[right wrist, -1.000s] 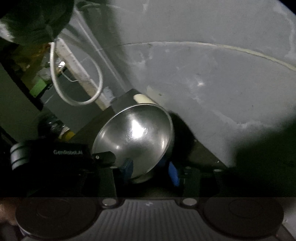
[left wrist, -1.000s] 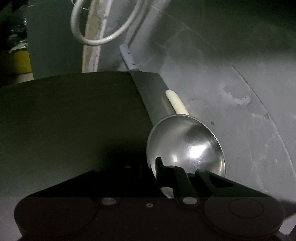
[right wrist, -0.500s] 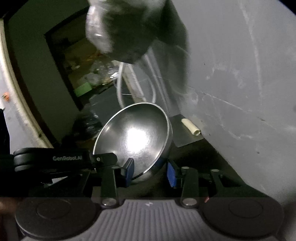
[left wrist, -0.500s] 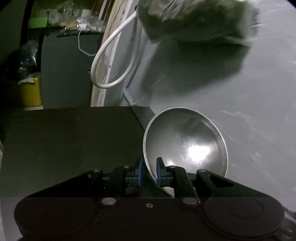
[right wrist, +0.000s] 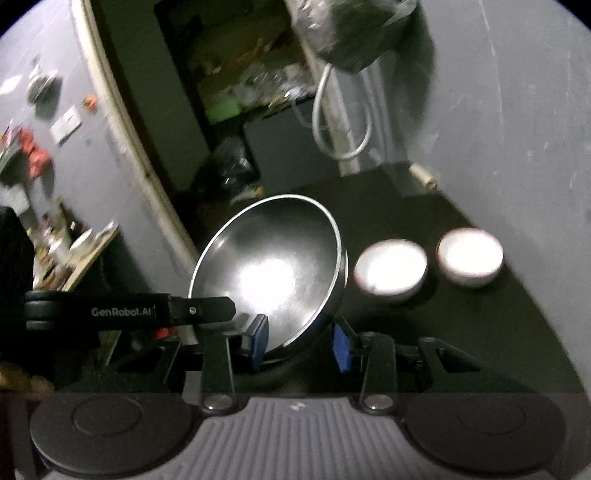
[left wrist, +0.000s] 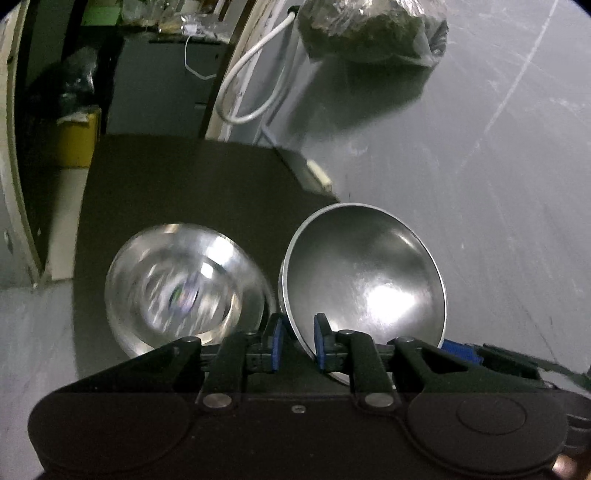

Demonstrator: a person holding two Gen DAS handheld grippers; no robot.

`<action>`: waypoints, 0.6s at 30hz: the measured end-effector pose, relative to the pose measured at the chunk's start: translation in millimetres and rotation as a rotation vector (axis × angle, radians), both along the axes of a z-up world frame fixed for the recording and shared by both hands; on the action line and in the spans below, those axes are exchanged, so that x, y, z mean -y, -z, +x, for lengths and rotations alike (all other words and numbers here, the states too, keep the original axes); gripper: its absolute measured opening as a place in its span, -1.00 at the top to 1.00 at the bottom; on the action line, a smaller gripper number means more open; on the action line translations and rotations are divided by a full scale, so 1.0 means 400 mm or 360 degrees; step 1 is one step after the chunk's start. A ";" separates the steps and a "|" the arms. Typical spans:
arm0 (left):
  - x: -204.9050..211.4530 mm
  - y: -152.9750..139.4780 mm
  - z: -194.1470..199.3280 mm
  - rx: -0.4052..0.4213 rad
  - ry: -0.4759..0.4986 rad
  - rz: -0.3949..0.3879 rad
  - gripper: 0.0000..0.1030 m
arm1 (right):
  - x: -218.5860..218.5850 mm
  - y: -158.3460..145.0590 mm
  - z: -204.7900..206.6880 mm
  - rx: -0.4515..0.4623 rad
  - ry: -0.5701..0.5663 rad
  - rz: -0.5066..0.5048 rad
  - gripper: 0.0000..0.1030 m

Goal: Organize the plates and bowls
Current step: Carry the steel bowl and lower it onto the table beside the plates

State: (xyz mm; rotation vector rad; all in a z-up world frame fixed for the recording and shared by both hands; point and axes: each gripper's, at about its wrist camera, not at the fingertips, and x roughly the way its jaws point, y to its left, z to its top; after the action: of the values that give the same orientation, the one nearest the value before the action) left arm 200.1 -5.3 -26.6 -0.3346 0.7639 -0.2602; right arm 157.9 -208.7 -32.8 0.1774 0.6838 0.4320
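You've got a polished steel bowl (left wrist: 364, 275) w/ mirror glare, a glossy glass dish (left wrist: 184, 288) left of it, matt dark tabletop (left wrist: 192, 192); far wall (left wrist: 480, 147) rough, scuffed grey; crinkly plastic bag (left wrist: 369, 29).

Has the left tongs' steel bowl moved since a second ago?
Yes. The bowl has pulled back from the wall; the cream roll, earlier touching its rim, now sits well beyond it.

A stack of steel dishes (left wrist: 184, 288) occupies the near left of the dark table (left wrist: 184, 192), and two white bowls (right wrist: 428, 267) sit side by side near the grey wall (right wrist: 517, 147). The table's far stretch lies bare, while a wrapped bundle (left wrist: 369, 29) hangs against the wall above its far end.
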 end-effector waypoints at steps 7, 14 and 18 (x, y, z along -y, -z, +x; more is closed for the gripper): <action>-0.050 0.057 -0.154 -0.0143 0.0047 -0.0005 0.66 | -0.057 0.045 -0.123 -0.0201 -0.0170 -0.0116 0.19; -0.092 0.104 -0.207 -0.0323 -0.0007 -0.0012 0.66 | -0.120 0.078 -0.188 -0.0346 -0.0285 -0.0194 0.19; -0.110 0.125 -0.218 -0.0427 -0.0035 -0.0015 0.66 | -0.151 0.077 -0.191 -0.0392 -0.0348 -0.0262 0.19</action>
State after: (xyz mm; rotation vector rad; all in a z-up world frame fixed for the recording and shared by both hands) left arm 113.1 38.6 -76.8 -0.3909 1.0228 -0.2004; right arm 81.7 -148.3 -63.7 -0.0014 0.9825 0.5659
